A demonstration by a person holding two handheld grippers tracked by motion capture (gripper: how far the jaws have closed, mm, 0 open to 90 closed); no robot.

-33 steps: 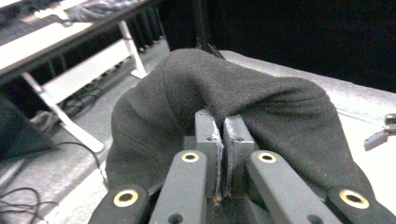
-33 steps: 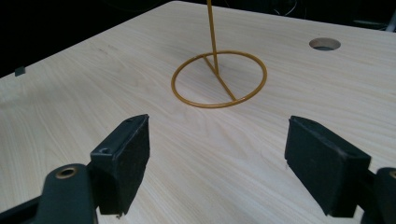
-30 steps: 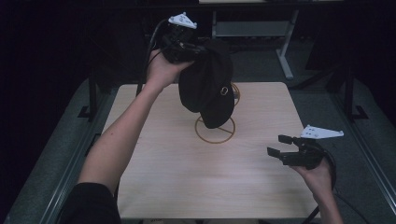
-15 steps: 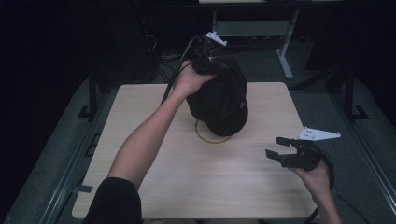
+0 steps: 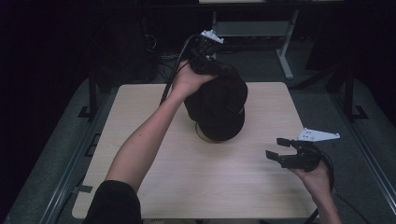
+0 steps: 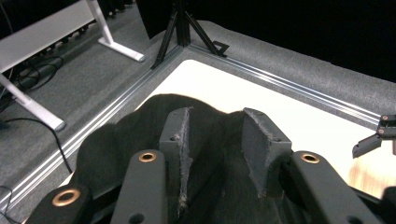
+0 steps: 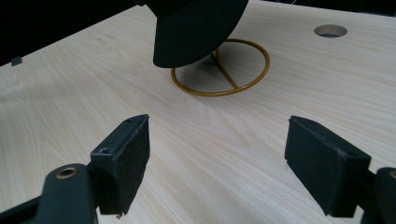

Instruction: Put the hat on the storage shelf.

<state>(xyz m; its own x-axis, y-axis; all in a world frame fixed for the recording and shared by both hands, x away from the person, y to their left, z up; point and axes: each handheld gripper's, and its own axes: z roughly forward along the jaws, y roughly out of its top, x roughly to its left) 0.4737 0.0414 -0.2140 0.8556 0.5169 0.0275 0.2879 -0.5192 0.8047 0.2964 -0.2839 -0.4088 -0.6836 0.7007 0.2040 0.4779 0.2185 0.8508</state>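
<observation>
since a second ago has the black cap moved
Yes. The black fabric cap, held in the left tool, moved rightward and now covers the gold wire ring stand.

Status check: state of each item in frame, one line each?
Black cap: pinched by the left hand-held gripper, over the ring stand.
Gold ring stand: upright on the table, mostly covered by the cap.
Right hand-held gripper: open, holding nothing, apart from the cap.
Table: bare wood around the stand.

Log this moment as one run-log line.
left gripper: shut on black fabric cap | cap: above gold wire ring stand | right gripper: open, idle over table
</observation>
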